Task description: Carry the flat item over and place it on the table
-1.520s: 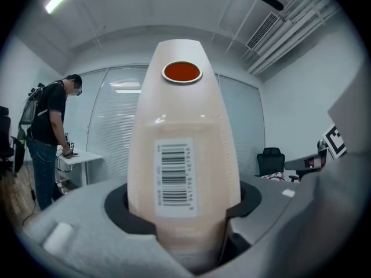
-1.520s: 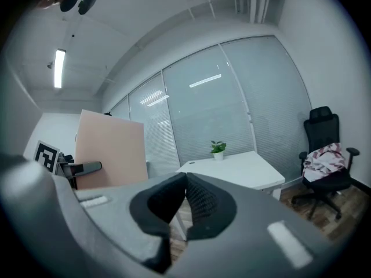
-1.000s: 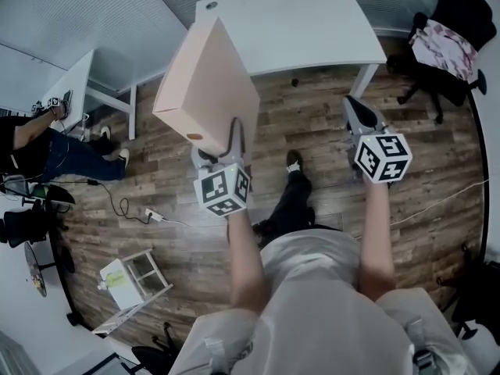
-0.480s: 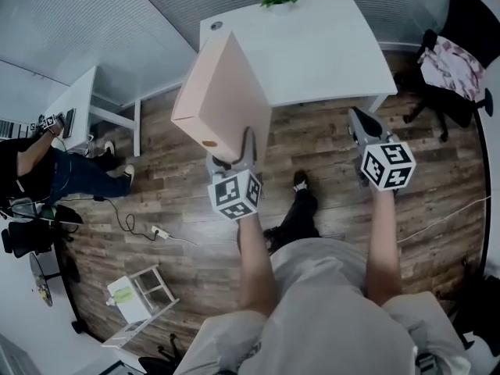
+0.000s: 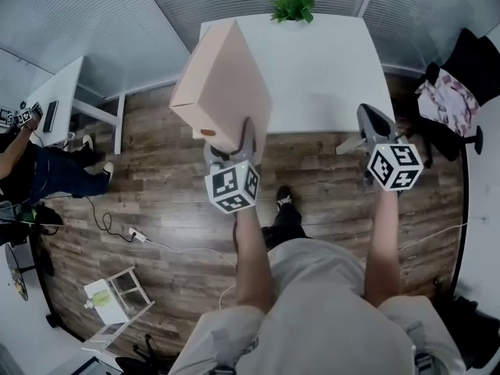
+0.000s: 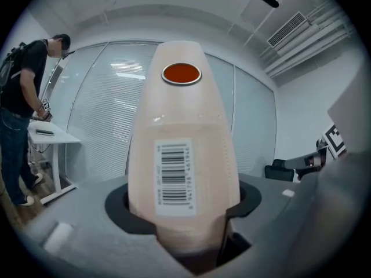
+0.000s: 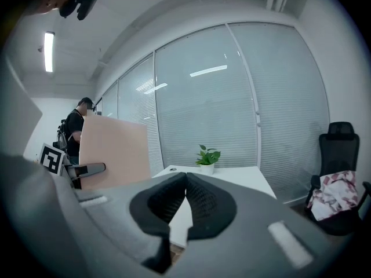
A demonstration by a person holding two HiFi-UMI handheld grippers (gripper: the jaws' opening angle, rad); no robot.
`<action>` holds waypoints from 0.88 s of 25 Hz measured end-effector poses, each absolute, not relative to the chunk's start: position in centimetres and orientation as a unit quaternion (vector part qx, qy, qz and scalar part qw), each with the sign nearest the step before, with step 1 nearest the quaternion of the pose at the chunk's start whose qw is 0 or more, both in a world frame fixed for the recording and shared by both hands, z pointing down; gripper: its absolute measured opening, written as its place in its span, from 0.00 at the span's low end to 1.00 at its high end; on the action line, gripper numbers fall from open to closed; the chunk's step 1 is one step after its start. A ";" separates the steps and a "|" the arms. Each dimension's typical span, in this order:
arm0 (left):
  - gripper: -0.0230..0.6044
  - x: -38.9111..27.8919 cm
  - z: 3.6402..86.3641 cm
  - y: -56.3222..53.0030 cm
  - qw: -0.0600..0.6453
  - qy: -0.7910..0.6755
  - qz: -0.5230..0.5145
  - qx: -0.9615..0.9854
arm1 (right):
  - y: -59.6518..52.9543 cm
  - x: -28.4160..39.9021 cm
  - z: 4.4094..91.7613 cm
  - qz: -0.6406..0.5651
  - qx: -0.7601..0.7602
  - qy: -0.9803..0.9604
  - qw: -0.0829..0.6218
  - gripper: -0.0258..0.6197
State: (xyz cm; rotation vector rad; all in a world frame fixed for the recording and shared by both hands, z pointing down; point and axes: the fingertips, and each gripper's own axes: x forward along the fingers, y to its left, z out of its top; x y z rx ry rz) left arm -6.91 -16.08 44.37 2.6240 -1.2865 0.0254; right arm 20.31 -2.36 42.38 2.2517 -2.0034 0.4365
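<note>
the flat box (image 5: 223, 84), pale pink, is held on edge in the left gripper (image 5: 229, 141), whose jaws are clamped on its near, lower end, one pad pressed against each broad face. in the left gripper view the narrow side of the box is seen rising straight out from between the jaws and filling the middle of the view. a white barcode label (image 6: 173, 172) is stuck low on that side, just beyond the jaws, and a round orange sticker (image 6: 181, 73) is seen near the far end. in the head view the box is tilted away from the person and is carried in the air above the wooden floor (image 5: 156, 194). its far end is seen against the near left corner of the white table (image 5: 336, 61). the box is not set down on the table.

the right gripper (image 5: 366, 114) is kept well apart from the box, off to the right, near the table's near right corner. its jaws are closed together, tip against tip, and nothing is held between them.

a potted plant (image 5: 291, 5) is placed at the table's far edge. a black office chair (image 5: 469, 61) with a patterned cloth (image 5: 441, 100) draped on it is seen to the right of the table.
</note>
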 end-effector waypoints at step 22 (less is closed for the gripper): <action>0.53 0.6 47.0 -27.6 0.130 -0.405 0.053 0.904 | -19.4 25.5 46.8 0.184 0.712 -0.678 0.019 0.04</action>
